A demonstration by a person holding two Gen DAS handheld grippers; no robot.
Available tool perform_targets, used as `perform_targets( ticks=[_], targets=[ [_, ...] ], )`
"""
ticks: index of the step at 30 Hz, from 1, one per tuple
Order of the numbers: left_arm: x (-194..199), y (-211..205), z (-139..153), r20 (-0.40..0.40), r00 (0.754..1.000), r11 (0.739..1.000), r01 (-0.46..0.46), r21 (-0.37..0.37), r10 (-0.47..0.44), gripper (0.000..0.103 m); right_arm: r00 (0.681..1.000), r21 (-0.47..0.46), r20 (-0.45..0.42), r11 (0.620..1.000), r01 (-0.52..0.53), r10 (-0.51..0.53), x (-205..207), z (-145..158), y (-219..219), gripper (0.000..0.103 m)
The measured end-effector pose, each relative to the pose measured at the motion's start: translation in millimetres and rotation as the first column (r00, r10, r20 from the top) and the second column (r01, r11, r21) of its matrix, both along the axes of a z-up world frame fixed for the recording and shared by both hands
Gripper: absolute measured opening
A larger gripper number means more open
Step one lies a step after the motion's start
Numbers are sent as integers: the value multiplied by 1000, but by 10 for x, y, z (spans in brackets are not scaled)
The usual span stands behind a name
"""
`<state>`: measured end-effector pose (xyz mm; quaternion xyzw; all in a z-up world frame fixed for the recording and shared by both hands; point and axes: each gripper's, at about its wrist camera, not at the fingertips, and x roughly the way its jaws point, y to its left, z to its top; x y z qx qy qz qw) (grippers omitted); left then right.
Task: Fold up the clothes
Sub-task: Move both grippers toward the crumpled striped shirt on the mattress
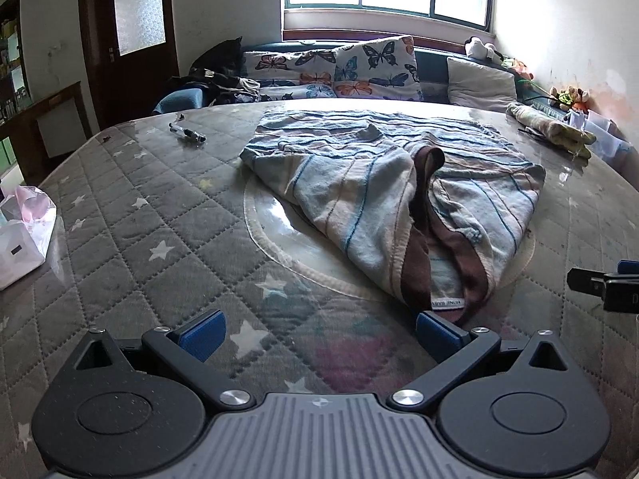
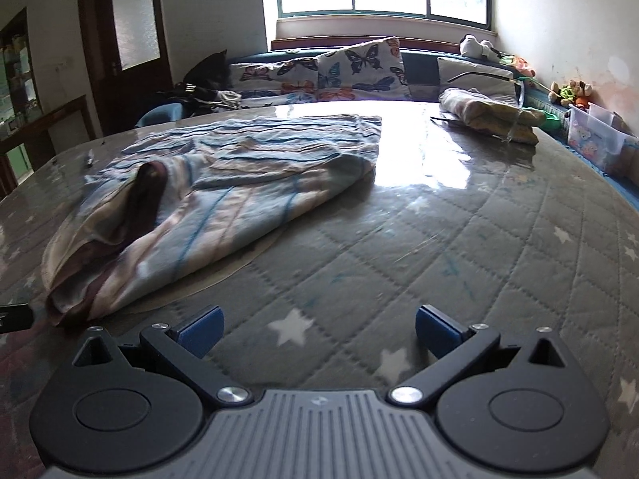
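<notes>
A striped light-blue and beige garment (image 1: 383, 191) with a brown neck band lies crumpled on the table, collar end toward me. My left gripper (image 1: 319, 335) is open and empty, just short of the collar, its right pad near the label. In the right wrist view the garment (image 2: 223, 191) lies left of center. My right gripper (image 2: 317, 331) is open and empty over bare table, to the right of the garment. Its tip shows at the right edge of the left wrist view (image 1: 599, 285).
The table (image 1: 131, 223) has a grey quilted star cover under clear plastic. A pen (image 1: 187, 132) lies far left, a folded cloth (image 2: 491, 115) far right. A pink-white bag (image 1: 22, 231) sits at the left edge. Butterfly cushions (image 1: 339, 70) and a plastic box (image 2: 595, 139) stand behind.
</notes>
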<state>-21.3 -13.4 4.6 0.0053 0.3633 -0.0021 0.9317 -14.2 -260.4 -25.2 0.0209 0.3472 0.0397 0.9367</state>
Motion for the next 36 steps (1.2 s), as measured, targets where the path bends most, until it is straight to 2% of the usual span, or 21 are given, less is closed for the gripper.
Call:
perform_targets(
  ticks=[14, 36],
  targets=[
    [-91, -85, 7, -20, 1000, 999, 9, 41, -8, 103, 994, 25, 8, 994, -107, 107, -204, 65, 302, 101],
    [-143, -173, 4, -33, 999, 998, 21, 67, -19, 103, 990, 32, 8, 989, -144, 144, -296, 72, 424, 96]
  ],
)
